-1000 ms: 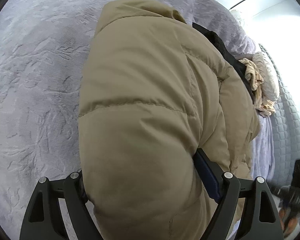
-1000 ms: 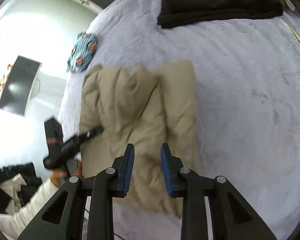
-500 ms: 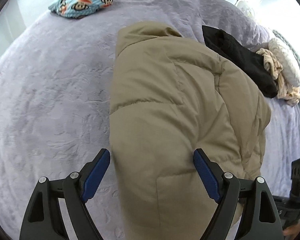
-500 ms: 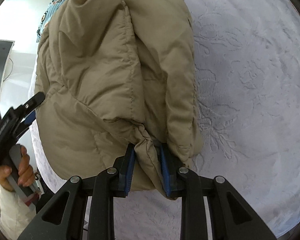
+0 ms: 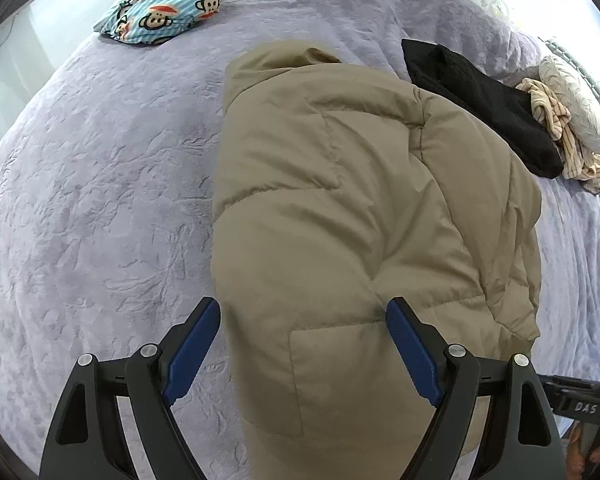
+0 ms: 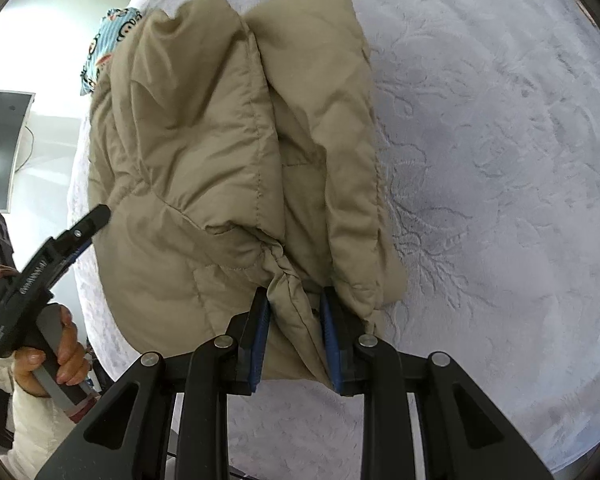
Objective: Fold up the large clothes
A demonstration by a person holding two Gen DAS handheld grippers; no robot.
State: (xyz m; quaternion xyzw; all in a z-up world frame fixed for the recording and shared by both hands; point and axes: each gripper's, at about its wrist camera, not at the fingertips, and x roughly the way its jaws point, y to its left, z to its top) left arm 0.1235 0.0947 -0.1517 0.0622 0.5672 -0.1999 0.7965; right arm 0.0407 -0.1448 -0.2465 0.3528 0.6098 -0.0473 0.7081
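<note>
Here the right claw [image 6: 294,336] is pinching a gathered fold of the tan puffer jacket [image 6: 220,160], its blue pads pressed against the bunched fabric at the jacket's near end. The left claw [image 5: 304,344] is standing spread wide above the same jacket [image 5: 340,200], one blue pad hanging over the jacket's left edge and the other over its padded middle; whether the pads are touching the cloth cannot be told, and nothing is gripped between them.

The jacket is lying folded lengthwise in a thick bundle on the bed [image 5: 80,200], which is covered with an embossed lilac spread, and it is running from the near edge of the bed toward the middle. In the right wrist view the left claw [image 6: 74,236] is showing beside the jacket's left flank, with a hand [image 6: 56,352] wrapped around its grey handle and a white sleeve below it.

Farther out, a blue striped cloth with monkey faces [image 5: 160,8] is lying near the far left corner of the bed. A black garment [image 5: 484,100] is lying just beyond the jacket toward the far right side, with a striped beige garment [image 5: 560,136] and a cream pillow [image 5: 576,100] next to it.
</note>
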